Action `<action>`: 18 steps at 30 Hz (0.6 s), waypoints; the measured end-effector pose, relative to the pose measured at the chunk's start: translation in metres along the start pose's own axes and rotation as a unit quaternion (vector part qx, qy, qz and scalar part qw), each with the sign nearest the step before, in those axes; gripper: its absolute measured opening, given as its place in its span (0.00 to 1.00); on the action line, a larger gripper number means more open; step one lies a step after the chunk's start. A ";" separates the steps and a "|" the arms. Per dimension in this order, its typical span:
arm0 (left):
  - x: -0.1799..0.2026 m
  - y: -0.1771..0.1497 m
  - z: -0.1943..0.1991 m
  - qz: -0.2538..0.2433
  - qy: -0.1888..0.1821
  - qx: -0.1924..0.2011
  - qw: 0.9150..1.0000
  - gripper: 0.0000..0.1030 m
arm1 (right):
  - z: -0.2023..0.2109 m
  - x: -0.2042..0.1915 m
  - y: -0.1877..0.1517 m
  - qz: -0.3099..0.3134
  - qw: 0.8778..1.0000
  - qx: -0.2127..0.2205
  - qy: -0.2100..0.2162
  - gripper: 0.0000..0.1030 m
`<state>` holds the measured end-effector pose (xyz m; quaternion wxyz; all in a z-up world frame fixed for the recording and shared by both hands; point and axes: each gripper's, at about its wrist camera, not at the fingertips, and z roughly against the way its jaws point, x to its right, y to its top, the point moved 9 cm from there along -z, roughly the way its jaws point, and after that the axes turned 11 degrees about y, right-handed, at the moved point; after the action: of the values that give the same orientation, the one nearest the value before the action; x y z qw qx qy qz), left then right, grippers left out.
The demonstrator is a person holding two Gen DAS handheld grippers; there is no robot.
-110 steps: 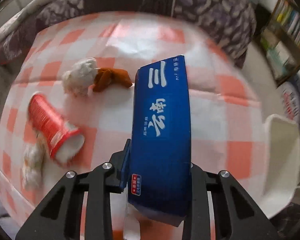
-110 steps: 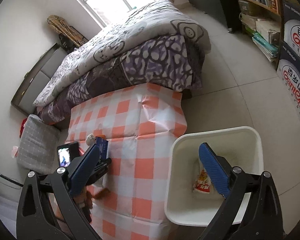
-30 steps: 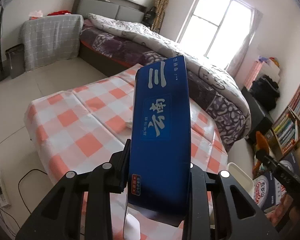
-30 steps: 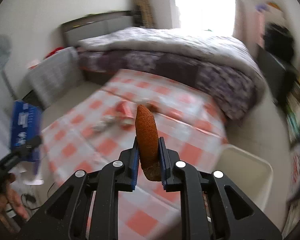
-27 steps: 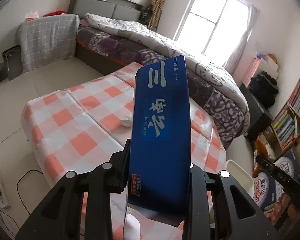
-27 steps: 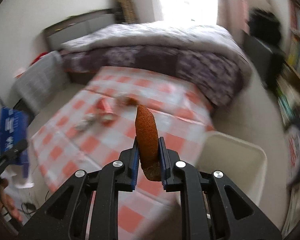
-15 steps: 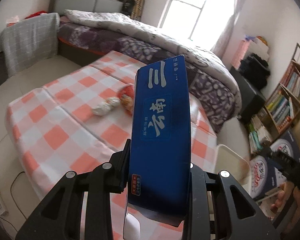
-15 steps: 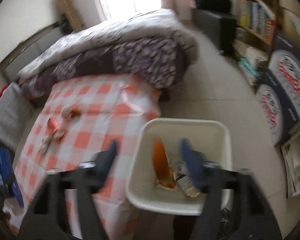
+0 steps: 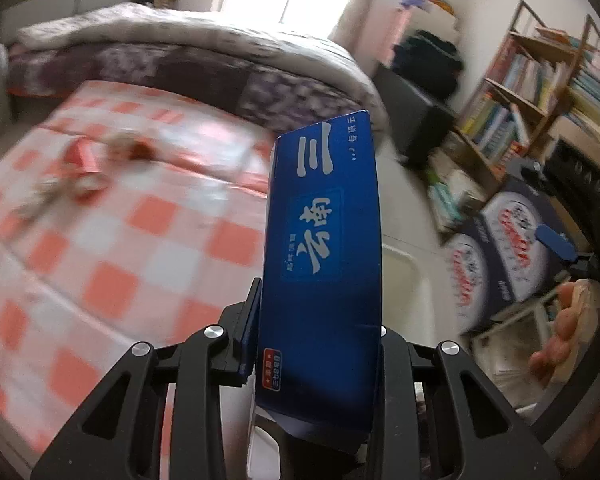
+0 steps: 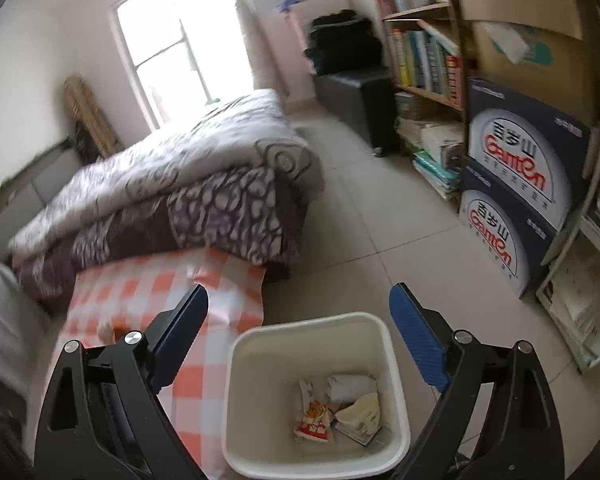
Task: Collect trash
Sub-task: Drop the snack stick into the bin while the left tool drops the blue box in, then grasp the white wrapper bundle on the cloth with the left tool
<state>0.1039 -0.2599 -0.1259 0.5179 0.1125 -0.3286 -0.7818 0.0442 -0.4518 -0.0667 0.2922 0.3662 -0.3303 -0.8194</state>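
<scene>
My left gripper (image 9: 318, 320) is shut on a tall blue carton (image 9: 324, 216) with white lettering, held upright over the checked table's right edge. Behind the carton shows the rim of a white bin (image 9: 406, 258). A red cup (image 9: 82, 160) and crumpled bits lie blurred on the far left of the table. My right gripper (image 10: 299, 290) hangs above the white bin (image 10: 236, 364), its jaws opening wide with nothing between them. Wrappers (image 10: 314, 420) lie on the bin's bottom. The right gripper's blue pad (image 9: 552, 240) and a hand (image 9: 568, 332) appear at right.
The table with the orange-and-white checked cloth (image 10: 140, 292) stands left of the bin. A bed with a purple quilt (image 10: 204, 200) lies behind it. Bookshelves (image 10: 420, 52) and stacked dark boxes (image 10: 516, 184) line the right side, with tiled floor between.
The right gripper swung from the table to over the bin, opened and dropped the orange-brown piece into it. The left gripper, still holding the carton, moved right toward the bin.
</scene>
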 end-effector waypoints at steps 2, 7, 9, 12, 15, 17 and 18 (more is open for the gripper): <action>0.029 0.003 -0.008 0.007 -0.039 -0.016 0.999 0.50 | 0.003 0.009 0.006 -0.023 1.000 0.012 0.000 0.87; 0.046 0.010 -0.001 0.000 -0.062 -0.020 0.998 0.71 | 0.012 0.017 0.014 -0.046 0.998 0.037 0.001 0.89; 0.036 0.013 0.002 -0.005 -0.044 -0.015 0.999 0.72 | 0.011 0.013 0.013 -0.044 0.998 0.038 0.005 0.90; 0.003 0.016 0.013 -0.009 0.009 0.004 1.000 0.73 | 0.008 0.000 0.008 -0.027 0.999 0.031 0.012 0.93; -0.037 0.021 0.027 -0.024 0.063 0.025 0.997 0.74 | 0.005 -0.019 0.000 -0.002 1.000 0.023 0.020 0.93; -0.060 0.025 0.035 -0.034 0.095 0.038 0.994 0.76 | 0.003 -0.034 -0.006 0.022 0.999 0.016 0.022 0.93; -0.073 0.026 0.039 -0.037 0.111 0.043 0.992 0.76 | 0.002 -0.042 -0.010 0.035 0.999 0.014 0.023 0.93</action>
<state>0.1349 -0.1869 -0.0922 0.5166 0.2324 -0.2984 -0.7681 0.0644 -0.4149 -0.0558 0.3232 0.3776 -0.3471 -0.7953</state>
